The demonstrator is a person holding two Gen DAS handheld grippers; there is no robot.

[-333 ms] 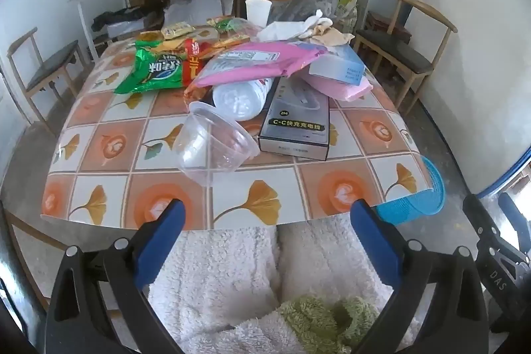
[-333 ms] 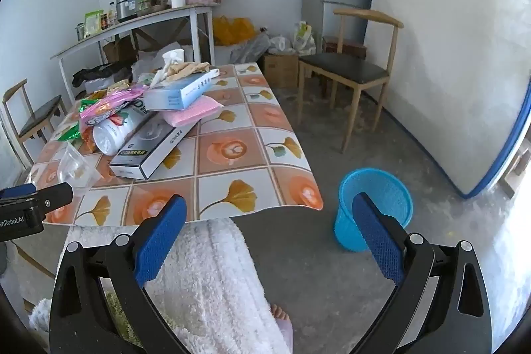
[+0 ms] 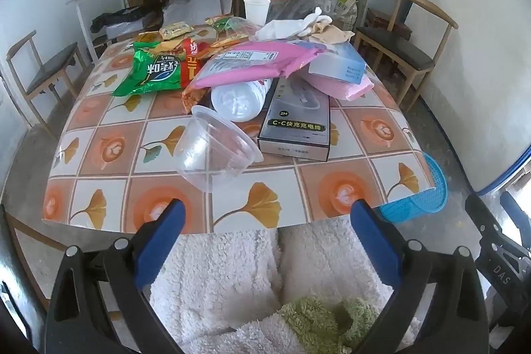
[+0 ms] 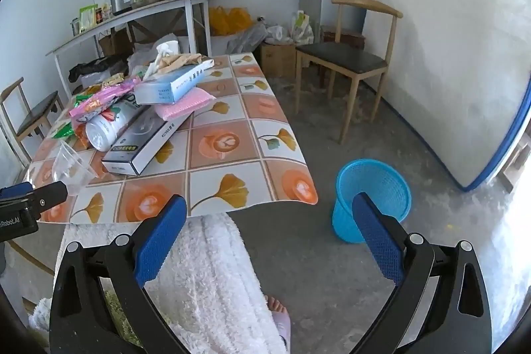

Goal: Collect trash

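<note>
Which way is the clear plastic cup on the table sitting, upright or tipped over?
Tipped over. The clear plastic cup lies on its side on the table, its open rim facing the white bottle behind it. It looks empty.

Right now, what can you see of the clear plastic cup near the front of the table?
The clear plastic cup is empty, thin-walled, see-through, with a wide rolled rim and a narrower base. It lies tipped on its side on the table's tiled-pattern cloth, mouth facing the pile, rim close against the white bottle. No claw touches it; the left claw hangs open short of it.
</note>
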